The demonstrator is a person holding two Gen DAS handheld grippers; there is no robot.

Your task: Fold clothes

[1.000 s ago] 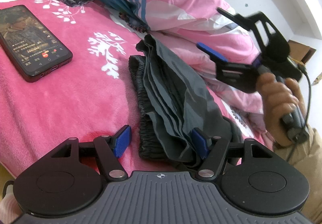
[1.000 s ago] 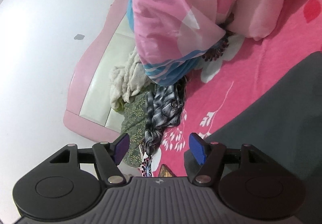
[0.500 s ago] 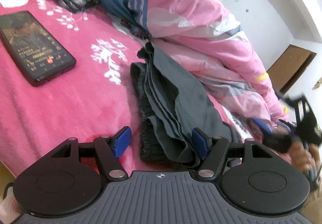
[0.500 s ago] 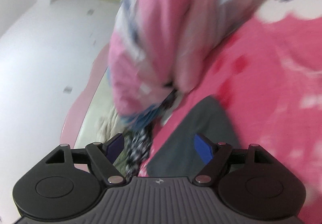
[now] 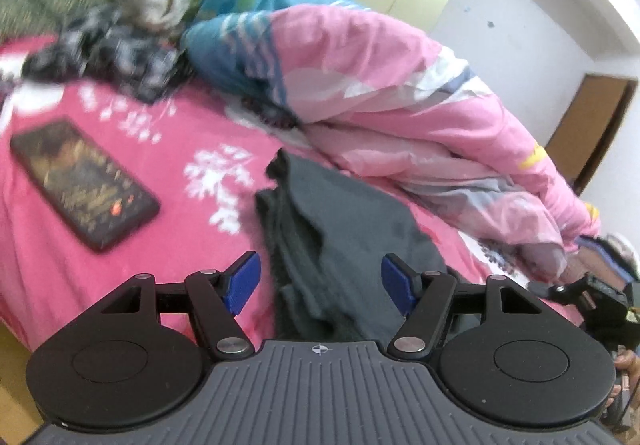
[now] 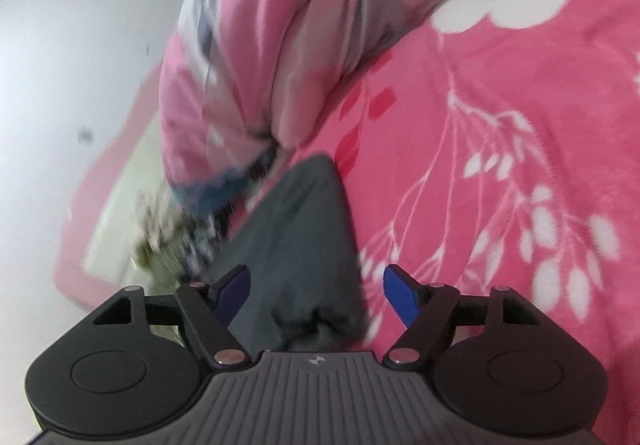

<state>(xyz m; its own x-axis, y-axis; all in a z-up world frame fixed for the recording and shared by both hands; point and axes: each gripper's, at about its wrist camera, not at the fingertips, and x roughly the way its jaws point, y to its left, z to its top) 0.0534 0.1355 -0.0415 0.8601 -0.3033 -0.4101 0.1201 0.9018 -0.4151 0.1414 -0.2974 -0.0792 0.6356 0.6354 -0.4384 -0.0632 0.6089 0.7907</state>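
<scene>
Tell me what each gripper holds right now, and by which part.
Nothing is held. The left gripper and right gripper both have their jaws spread wide, each straddling an end of the grey garment lying on the bed.

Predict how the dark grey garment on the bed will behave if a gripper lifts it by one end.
The dark grey garment lies in soft bunched folds, so it will probably droop. It looks thin, likely light. Its layers may slide apart.

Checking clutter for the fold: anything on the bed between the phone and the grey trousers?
Nothing. In the left wrist view, only bare pink blanket with a white leaf print lies between the phone and the grey trousers.
</scene>
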